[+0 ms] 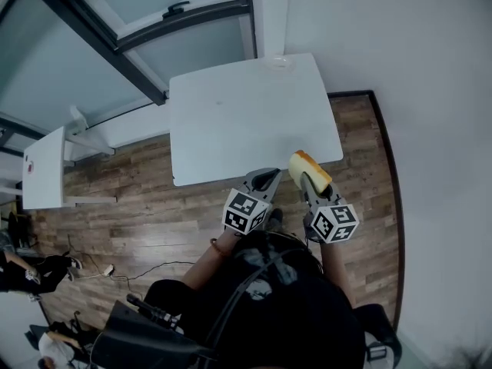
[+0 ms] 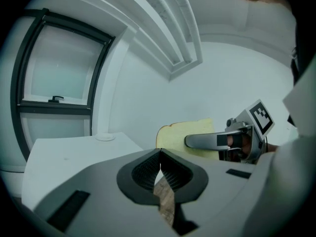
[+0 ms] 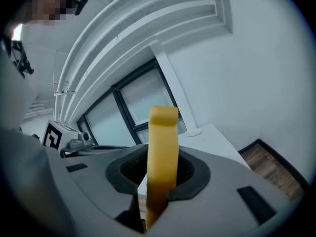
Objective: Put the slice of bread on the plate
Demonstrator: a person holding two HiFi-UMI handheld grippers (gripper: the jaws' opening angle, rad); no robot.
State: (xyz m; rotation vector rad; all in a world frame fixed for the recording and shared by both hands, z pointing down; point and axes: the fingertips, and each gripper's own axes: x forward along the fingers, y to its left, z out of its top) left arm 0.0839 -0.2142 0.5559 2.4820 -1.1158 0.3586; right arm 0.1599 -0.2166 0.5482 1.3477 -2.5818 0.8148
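Note:
The slice of bread [image 1: 309, 168], yellow with a tan crust, stands on edge in my right gripper [image 1: 304, 178], which is shut on it just over the near right edge of the white table [image 1: 246, 121]. In the right gripper view the bread [image 3: 163, 147] rises upright between the pads. My left gripper [image 1: 267, 178] hangs beside it to the left, shut and empty; its pads [image 2: 148, 172] meet. A small white plate [image 1: 278, 62] sits at the table's far edge, well away from both grippers, and also shows as the plate [image 2: 104, 137] and the plate [image 3: 193, 132].
A second small white table [image 1: 42, 167] stands to the left on the wooden floor [image 1: 138, 214]. Windows [image 1: 92, 21] run behind the table and a white wall [image 1: 415, 68] borders its right side. Cables [image 1: 115, 269] lie on the floor at lower left.

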